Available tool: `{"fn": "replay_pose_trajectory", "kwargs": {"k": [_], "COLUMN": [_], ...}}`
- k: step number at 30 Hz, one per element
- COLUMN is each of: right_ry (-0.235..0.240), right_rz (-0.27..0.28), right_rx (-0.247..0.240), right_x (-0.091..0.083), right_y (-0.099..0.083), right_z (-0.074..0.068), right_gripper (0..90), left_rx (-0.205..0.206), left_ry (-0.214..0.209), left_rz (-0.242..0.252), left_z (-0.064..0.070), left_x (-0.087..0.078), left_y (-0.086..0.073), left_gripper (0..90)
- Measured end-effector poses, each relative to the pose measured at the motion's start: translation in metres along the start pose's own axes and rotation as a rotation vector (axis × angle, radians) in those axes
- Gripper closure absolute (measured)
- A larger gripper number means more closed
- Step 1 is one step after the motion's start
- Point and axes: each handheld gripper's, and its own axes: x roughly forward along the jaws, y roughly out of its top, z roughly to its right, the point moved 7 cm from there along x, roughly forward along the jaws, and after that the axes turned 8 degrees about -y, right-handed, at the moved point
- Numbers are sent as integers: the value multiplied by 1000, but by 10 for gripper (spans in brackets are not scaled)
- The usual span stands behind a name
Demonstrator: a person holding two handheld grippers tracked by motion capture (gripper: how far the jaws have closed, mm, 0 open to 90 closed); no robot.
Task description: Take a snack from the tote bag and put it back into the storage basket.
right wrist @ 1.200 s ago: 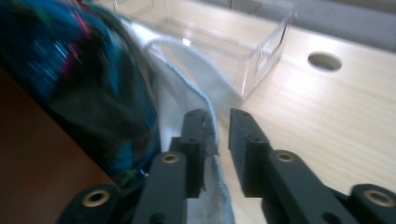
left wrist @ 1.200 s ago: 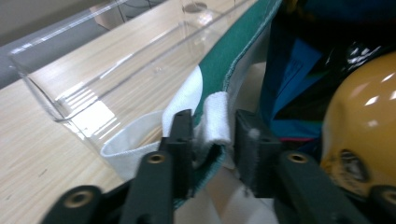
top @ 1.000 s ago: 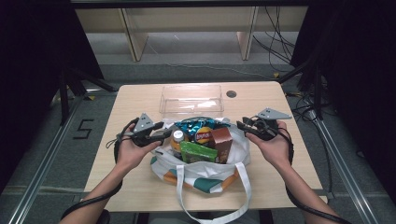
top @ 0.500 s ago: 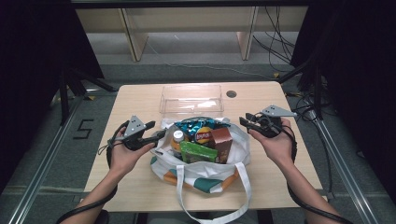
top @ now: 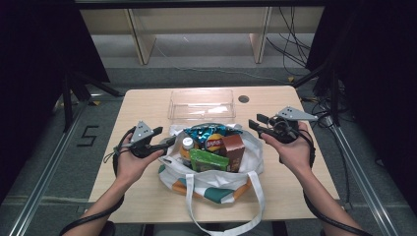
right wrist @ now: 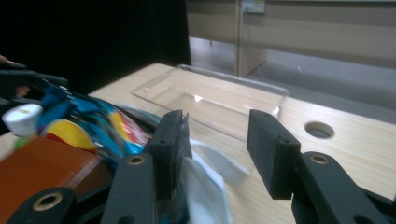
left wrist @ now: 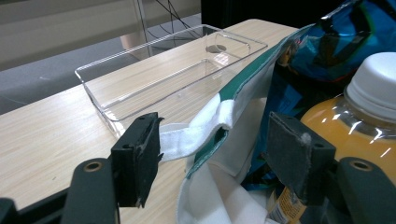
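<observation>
A white tote bag with green and orange patches sits near the front middle of the table, its long handles trailing off the near edge. It is packed with a blue snack packet, a juice bottle with a white cap, a green packet and a brown carton. Just behind the bag, toward the far edge, lies an empty clear plastic tray, and a round hole in the table is beside the tray's right end.

The left gripper, held in the person's left hand, points at the bag's left rim. Its fingers are spread wide and hold nothing; in the left gripper view the white and green bag rim runs between them, with the orange bottle and blue packet close behind the finger on that view's right. Whether either finger touches the cloth cannot be told.

The right gripper, held in the person's right hand, sits at the bag's right rim. Its fingers are also spread apart and grip nothing. In the right gripper view the white cloth of the bag lies against the finger on that view's left, while the other finger stands over bare table in front of the tray
</observation>
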Motion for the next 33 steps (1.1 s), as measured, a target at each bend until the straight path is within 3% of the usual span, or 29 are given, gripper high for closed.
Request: {"fn": "replay_pose_trajectory", "kwargs": {"k": [3, 5, 9, 19, 25, 28, 29, 33], "right_ry": [43, 68, 98, 196, 205, 210, 210, 199], "right_rz": [17, 32, 34, -21, -79, -78, -92, -104], "right_rx": [13, -16, -28, -73, -62, -76, -53, -55], "right_x": [-4, -5, -8, 4, 14, 19, 19, 24], "right_y": [8, 11, 15, 13, 7, 7, 6, 6], "right_z": [-12, -19, -32, -55, -55, -52, -52, -47], "right_gripper": [560, 554, 551, 558, 580, 588, 591, 610], "left_rx": [-10, -5, -8, -15, -14, -18, -18, -22], "left_ry": [3, 6, 6, 0, 7, 0, 0, 0], "left_rz": [-2, -2, -2, 9, 4, 8, 7, 8], "left_z": [-2, -3, -2, -3, -2, -2, -2, -2], "left_x": [-1, -1, -1, 0, -2, 0, 0, 0], "left_y": [0, 0, 0, 1, 2, 1, 1, 1], "left_gripper": [345, 346, 345, 341, 339, 337, 337, 334]}}
